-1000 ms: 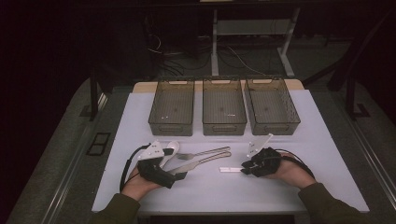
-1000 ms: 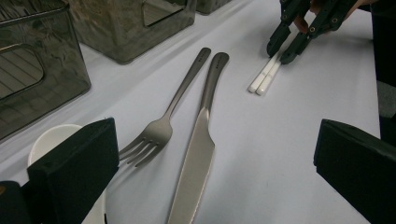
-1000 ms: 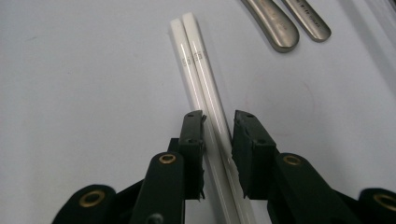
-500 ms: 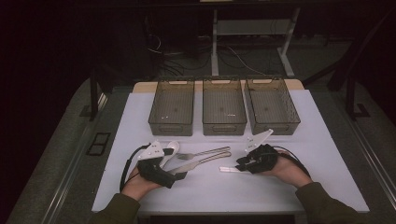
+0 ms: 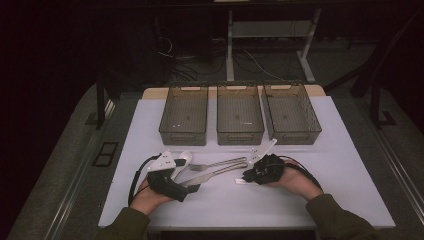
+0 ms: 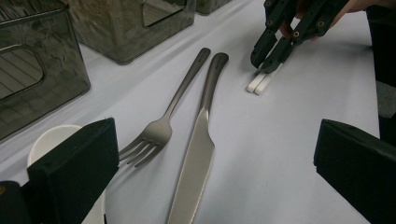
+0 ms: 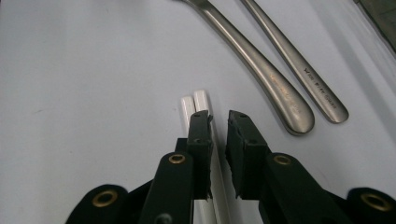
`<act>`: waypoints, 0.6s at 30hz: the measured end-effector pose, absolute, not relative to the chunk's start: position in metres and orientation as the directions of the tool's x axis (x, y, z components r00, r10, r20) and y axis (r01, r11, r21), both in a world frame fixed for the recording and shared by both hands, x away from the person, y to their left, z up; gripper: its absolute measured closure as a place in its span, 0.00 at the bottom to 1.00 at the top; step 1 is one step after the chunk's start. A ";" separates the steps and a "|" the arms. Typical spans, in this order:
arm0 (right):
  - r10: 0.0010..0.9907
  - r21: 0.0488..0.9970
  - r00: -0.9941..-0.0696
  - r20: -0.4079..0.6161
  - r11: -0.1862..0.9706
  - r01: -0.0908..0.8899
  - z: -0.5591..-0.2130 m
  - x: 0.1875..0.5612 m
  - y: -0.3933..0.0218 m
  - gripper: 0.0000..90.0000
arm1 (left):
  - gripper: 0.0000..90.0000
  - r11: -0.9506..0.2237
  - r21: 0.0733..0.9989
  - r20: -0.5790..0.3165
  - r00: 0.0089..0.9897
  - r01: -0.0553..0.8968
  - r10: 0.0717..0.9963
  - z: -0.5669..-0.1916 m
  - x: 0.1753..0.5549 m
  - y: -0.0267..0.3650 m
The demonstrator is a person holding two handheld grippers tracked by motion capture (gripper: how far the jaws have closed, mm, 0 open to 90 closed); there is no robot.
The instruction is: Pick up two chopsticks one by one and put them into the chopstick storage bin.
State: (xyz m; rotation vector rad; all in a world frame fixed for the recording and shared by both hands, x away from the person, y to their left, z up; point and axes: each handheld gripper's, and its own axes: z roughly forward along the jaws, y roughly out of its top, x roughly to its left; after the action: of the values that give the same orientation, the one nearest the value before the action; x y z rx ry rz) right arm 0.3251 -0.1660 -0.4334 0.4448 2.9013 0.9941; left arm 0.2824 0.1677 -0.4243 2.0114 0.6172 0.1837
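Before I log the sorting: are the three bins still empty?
The three bins look empty: bare floors show through in the high view, apart from faint specks I cannot identify. The fork and knife lie on the table.

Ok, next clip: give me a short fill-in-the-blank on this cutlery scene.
1. Behind the cutlery stand ____ clear bins in a row.
2. The fork lies beside a metal ____.
3. The right gripper has its fingers at a pair of white ____.
4. The left gripper has its fingers wide ____ over the table.

Missing words: three; knife; chopsticks; open
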 end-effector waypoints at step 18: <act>0.285 0.595 -0.958 0.027 0.766 0.245 -0.438 0.327 -0.166 0.92 | 0.00 -0.387 0.854 -0.125 0.859 0.347 0.496 -0.424 0.282 0.168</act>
State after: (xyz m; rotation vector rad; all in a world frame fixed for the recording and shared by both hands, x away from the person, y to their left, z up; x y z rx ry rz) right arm 0.3272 -0.1657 -0.4380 0.4340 2.8909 0.9603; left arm 0.2824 0.1680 -0.4239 2.0131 0.6171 0.1836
